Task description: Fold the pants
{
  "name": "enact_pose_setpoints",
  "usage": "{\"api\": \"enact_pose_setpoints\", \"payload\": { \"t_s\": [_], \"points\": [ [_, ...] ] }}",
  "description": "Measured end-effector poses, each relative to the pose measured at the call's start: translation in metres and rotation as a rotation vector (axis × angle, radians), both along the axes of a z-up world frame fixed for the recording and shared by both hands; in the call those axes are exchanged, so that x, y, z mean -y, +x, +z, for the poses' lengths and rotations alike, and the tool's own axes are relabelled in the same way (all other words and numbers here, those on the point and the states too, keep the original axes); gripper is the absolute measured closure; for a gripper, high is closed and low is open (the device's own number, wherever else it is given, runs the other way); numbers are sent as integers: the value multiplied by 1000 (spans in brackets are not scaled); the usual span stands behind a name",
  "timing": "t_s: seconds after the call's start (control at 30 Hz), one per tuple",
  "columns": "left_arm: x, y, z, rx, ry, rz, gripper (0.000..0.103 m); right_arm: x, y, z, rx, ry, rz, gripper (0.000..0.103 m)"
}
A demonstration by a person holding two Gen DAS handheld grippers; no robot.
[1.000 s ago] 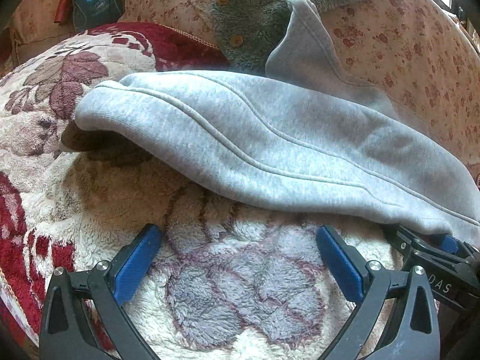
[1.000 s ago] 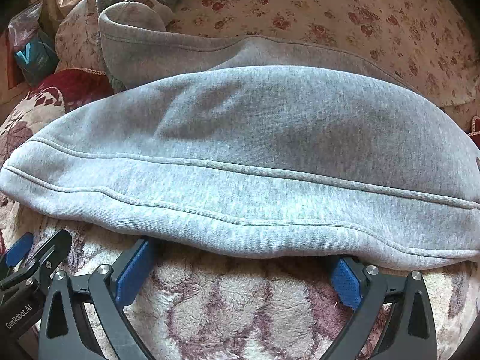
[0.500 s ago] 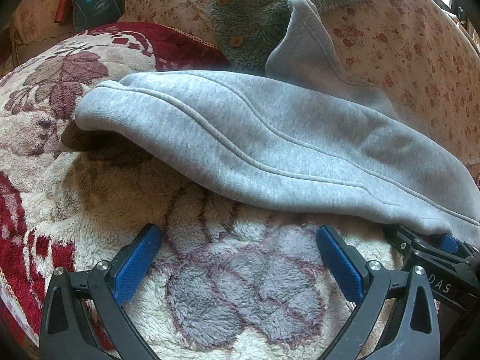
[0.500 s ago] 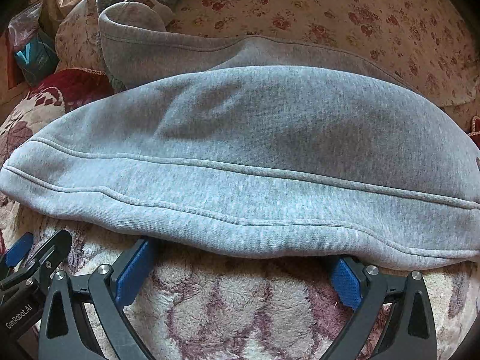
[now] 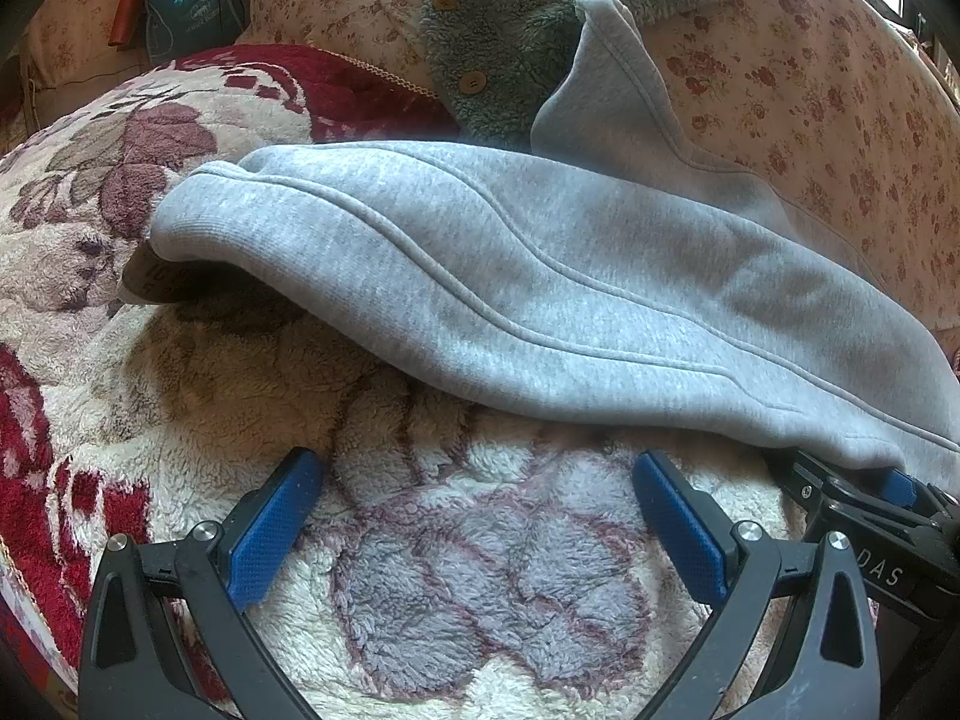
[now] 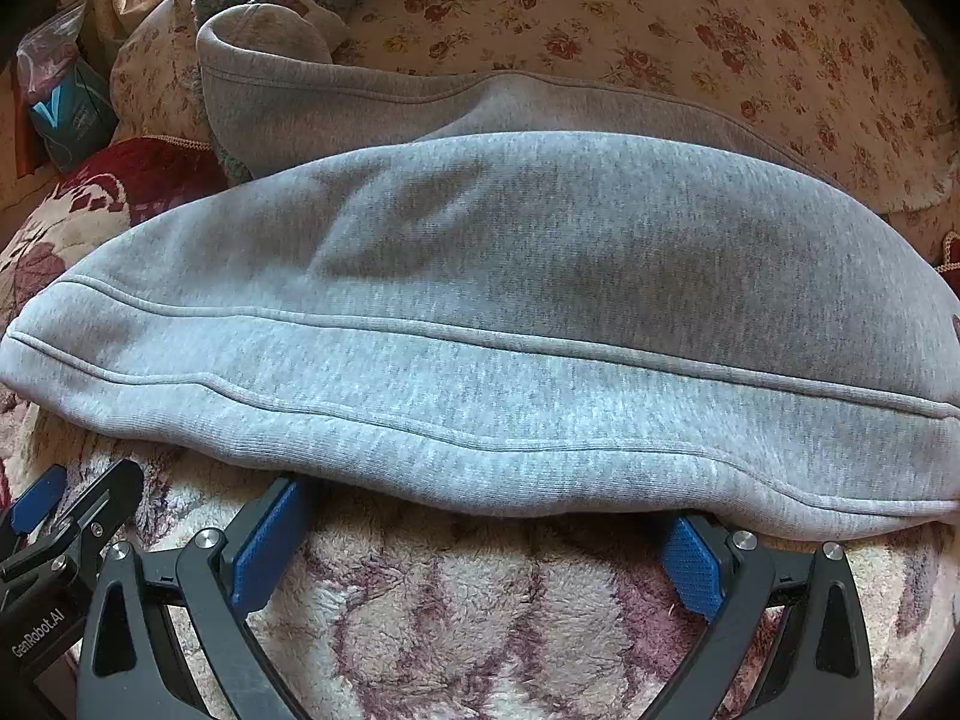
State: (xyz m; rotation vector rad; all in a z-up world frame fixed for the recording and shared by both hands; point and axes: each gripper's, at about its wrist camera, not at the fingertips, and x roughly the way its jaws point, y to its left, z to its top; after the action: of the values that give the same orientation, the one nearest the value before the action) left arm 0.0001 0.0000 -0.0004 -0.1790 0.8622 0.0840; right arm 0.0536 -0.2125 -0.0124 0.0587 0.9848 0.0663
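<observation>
Left gripper (image 5: 477, 501): blue-padded fingers (image 5: 273, 531) spread wide, empty, resting over the fleece blanket (image 5: 468, 600), just short of the pants' near edge.

Right gripper (image 6: 480, 531): fingers (image 6: 264, 546) spread wide, nothing between them, tips at or just under the pants' hem.

Grey pants (image 6: 510, 312): lying lengthwise across the blanket, one leg over the other, far leg end curling upward.

Behind: floral cushion (image 6: 690, 24), teal fleece garment (image 5: 498, 30) with wooden buttons, blue bag (image 5: 180, 6).
</observation>
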Motion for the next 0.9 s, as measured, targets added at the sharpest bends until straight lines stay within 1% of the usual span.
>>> {"api": "enact_pose_setpoints", "payload": {
  "t_s": [0.73,0.83,0.9],
  "points": [
    [0,0,0,0,-2,0,0,1,0,0,2,-1,0,0],
    [1,-1,-1,-12,26,0,0,1,1,0,1,-1,0,0],
    [5,-3,-4,-10,21,-1,0,2,1,0,1,-2,1,0]
  ]
}}
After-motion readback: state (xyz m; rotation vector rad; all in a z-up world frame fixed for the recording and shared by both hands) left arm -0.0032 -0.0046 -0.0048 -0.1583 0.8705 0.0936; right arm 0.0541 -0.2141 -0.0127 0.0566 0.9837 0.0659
